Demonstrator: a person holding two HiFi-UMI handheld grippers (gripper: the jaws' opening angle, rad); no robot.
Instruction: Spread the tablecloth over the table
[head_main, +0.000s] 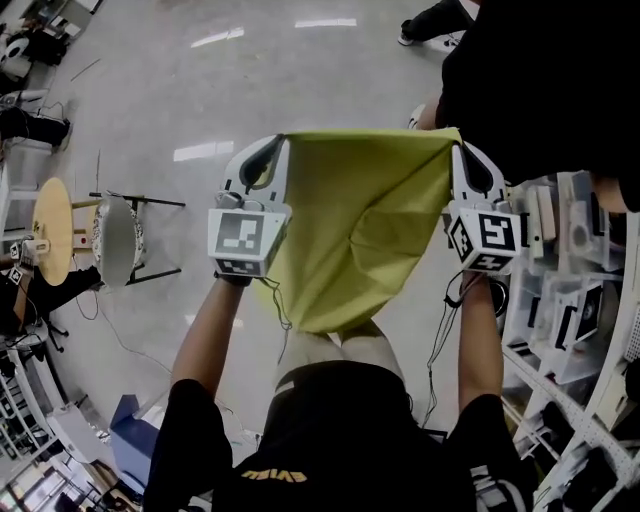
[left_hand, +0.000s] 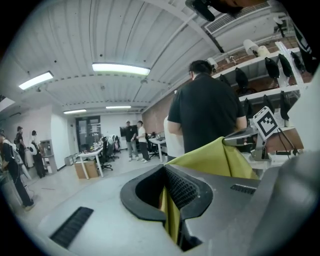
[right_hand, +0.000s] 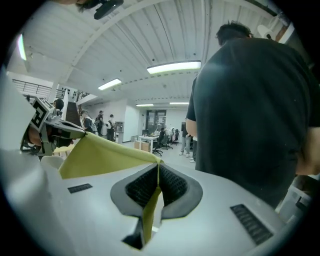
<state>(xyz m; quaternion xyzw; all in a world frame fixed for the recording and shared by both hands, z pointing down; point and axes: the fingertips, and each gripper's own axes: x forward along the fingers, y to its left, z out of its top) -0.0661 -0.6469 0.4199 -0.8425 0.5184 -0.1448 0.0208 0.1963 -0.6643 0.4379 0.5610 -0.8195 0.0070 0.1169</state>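
Head view: tablecloth (head_main: 350, 230) edge taut.

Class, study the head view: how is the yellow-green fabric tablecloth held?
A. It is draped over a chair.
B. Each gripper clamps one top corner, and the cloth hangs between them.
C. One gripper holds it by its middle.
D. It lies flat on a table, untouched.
B: the left gripper and the right gripper are each shut on a top corner of the yellow-green fabric tablecloth, which hangs down between them.
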